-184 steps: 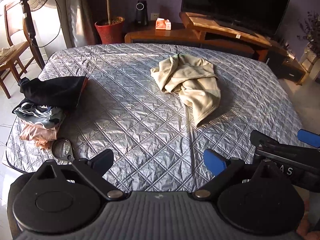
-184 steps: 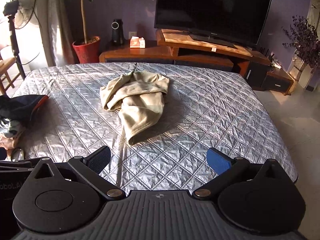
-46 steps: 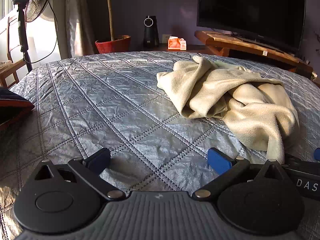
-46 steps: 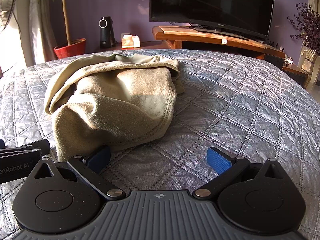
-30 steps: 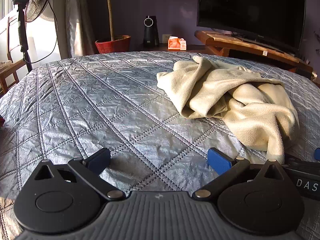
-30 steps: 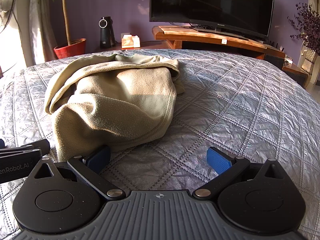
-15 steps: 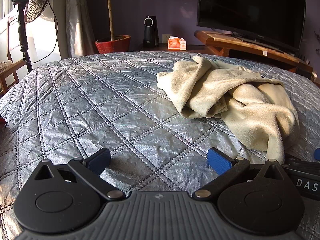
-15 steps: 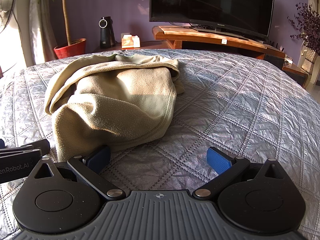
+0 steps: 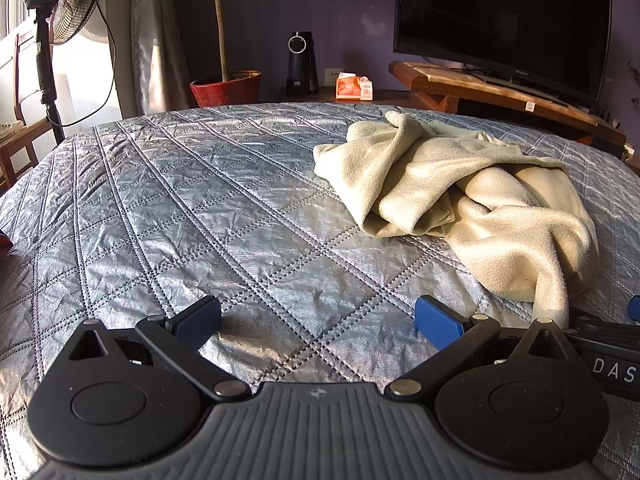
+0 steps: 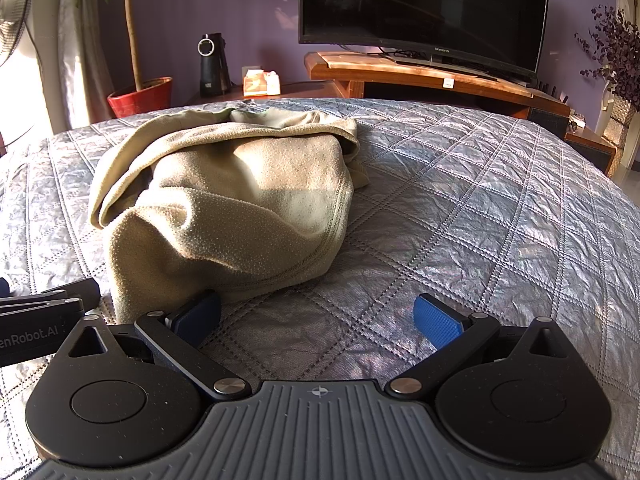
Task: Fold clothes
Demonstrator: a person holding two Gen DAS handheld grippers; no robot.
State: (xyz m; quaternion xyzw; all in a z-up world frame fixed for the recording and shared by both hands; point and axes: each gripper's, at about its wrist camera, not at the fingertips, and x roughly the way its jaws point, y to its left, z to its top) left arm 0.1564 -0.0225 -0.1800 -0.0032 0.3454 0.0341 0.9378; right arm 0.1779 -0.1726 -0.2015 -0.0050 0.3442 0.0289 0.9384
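Note:
A crumpled beige fleece garment (image 9: 472, 196) lies on the silver quilted bed cover (image 9: 180, 208), to the right of centre in the left wrist view. My left gripper (image 9: 318, 320) hovers low over bare quilt, open, with the garment ahead and to its right. In the right wrist view the same garment (image 10: 240, 208) fills the left half. My right gripper (image 10: 318, 316) is open at its near hem, and the left fingertip (image 10: 200, 312) sits right at the cloth's edge. Nothing lies between either pair of fingers.
A TV (image 10: 420, 12) on a wooden stand (image 10: 420, 76), a red plant pot (image 9: 226, 88), a black appliance (image 9: 300, 60) and a tissue box (image 9: 352, 86) stand beyond the bed. A floor fan (image 9: 60, 12) and chair are at the left. A dark garment edge (image 9: 3, 240) shows far left.
Since about six seconds ago both grippers came down low and close to the beige garment. In the last second nothing has visibly moved.

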